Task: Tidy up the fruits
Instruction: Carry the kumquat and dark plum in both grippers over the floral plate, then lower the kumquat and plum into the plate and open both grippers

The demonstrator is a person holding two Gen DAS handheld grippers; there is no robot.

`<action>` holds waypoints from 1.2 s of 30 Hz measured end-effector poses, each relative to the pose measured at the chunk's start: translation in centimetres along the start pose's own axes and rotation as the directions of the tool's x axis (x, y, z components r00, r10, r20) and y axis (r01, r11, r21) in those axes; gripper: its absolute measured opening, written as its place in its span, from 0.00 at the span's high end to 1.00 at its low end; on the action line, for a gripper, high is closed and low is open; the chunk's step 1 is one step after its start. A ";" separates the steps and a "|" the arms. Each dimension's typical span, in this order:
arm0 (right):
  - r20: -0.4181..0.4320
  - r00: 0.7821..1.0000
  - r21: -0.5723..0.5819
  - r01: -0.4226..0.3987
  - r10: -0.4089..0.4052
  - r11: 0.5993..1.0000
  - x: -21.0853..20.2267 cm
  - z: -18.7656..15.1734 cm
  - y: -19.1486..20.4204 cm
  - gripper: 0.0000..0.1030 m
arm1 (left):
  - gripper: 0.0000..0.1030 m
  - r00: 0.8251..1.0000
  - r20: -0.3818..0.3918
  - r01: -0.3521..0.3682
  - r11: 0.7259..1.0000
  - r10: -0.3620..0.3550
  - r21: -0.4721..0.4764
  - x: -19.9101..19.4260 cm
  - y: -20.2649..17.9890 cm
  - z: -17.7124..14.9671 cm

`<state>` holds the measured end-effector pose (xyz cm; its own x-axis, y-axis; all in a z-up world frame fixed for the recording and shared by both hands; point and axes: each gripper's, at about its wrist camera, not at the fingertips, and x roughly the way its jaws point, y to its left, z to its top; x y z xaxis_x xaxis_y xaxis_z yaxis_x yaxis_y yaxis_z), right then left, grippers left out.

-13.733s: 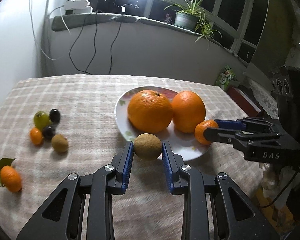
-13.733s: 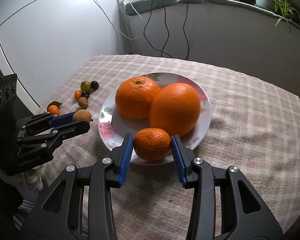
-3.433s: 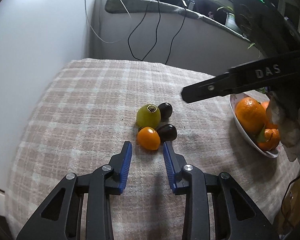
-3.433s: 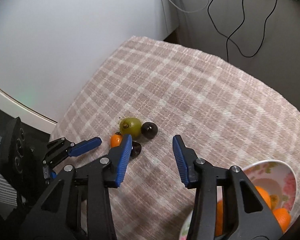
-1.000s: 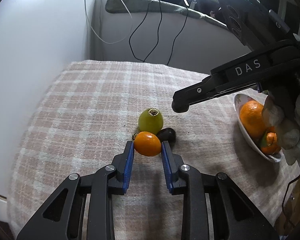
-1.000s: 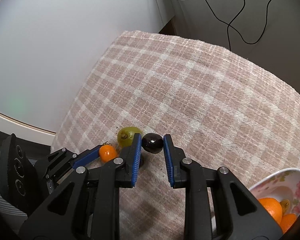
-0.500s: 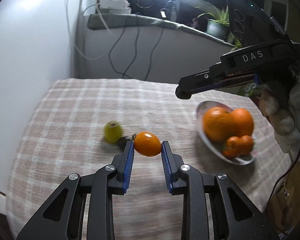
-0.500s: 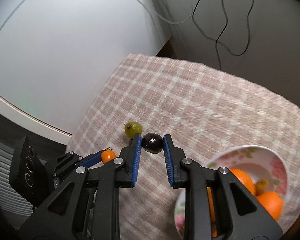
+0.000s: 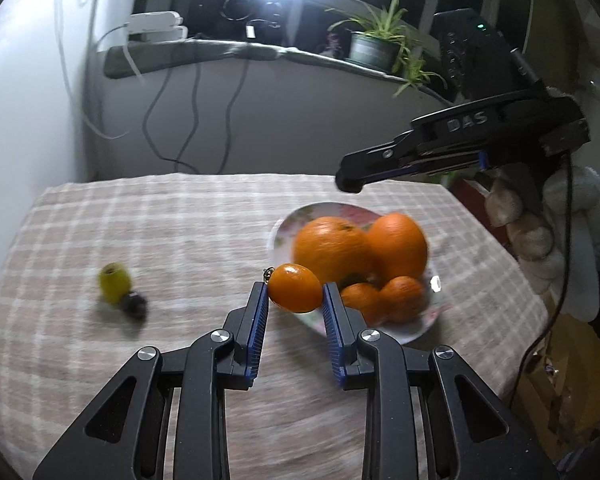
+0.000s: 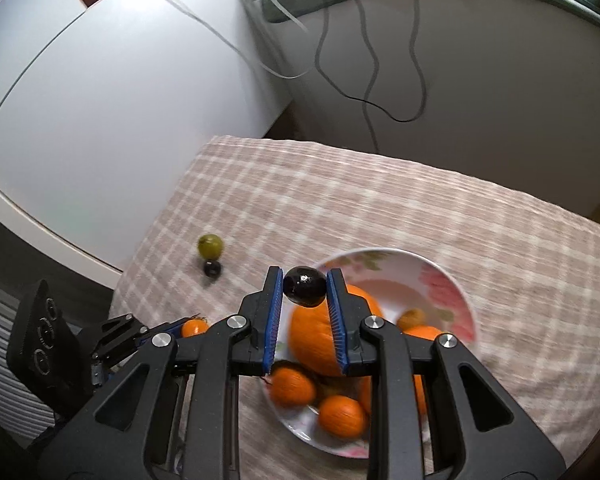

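Observation:
My left gripper [image 9: 295, 289] is shut on a small orange fruit [image 9: 295, 288] and holds it in the air just left of the flowered plate [image 9: 284, 232]. Two big oranges [image 9: 332, 248] and smaller mandarins [image 9: 400, 298] lie on that plate. My right gripper [image 10: 304, 286] is shut on a small dark fruit [image 10: 304, 286] above the near rim of the plate [image 10: 440, 280]; in the left wrist view it hangs high over the plate [image 9: 350, 184]. A green fruit [image 9: 114, 282] and a dark fruit [image 9: 134, 305] lie on the checked cloth.
The table carries a pink checked cloth [image 9: 180, 240] whose left edge meets a white wall. Behind it runs a sill with cables, a power strip [image 9: 154, 26] and a potted plant [image 9: 374, 46]. A gloved hand [image 9: 556, 232] holds the right gripper.
Both grippers have risen and swung from the small fruits toward the plate, each carrying its fruit. The green and dark fruit stay behind on the cloth.

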<state>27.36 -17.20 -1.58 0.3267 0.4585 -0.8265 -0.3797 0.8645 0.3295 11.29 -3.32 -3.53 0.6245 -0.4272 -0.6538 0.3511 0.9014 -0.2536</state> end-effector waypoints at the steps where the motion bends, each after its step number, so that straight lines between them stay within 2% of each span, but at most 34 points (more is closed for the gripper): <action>1: -0.001 1.000 0.006 0.005 -0.005 1.000 0.0 -0.1 -0.5 0.77 | 0.75 1.000 -0.001 0.010 1.000 -0.010 0.006 0.2 -0.5 0.1; 15: -0.019 0.999 0.057 0.031 -0.030 0.998 0.7 -1.2 -4.0 0.77 | 0.75 0.996 -0.043 0.080 0.994 -0.077 0.069 3.2 -5.3 1.0; 33: -0.020 0.999 0.067 0.027 -0.026 0.997 0.7 -1.1 -4.7 0.76 | 0.74 0.998 -0.052 0.047 0.991 -0.041 0.124 5.1 -7.2 1.6; 34: -0.022 0.999 0.064 0.028 -0.027 0.998 0.7 -1.1 -4.6 0.76 | 0.72 0.998 -0.054 0.045 0.991 -0.038 0.127 5.2 -7.3 1.6; 36: -0.023 0.999 0.061 0.034 -0.032 0.998 0.7 -1.1 -4.5 0.75 | 0.58 0.998 -0.051 0.038 0.991 -0.032 0.127 5.3 -7.3 1.7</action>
<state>28.34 -21.04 -4.15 0.3189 0.4254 -0.8470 -0.3152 0.8903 0.3286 13.17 -12.28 -3.93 0.5764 -0.4512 -0.6813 0.4604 0.8681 -0.1855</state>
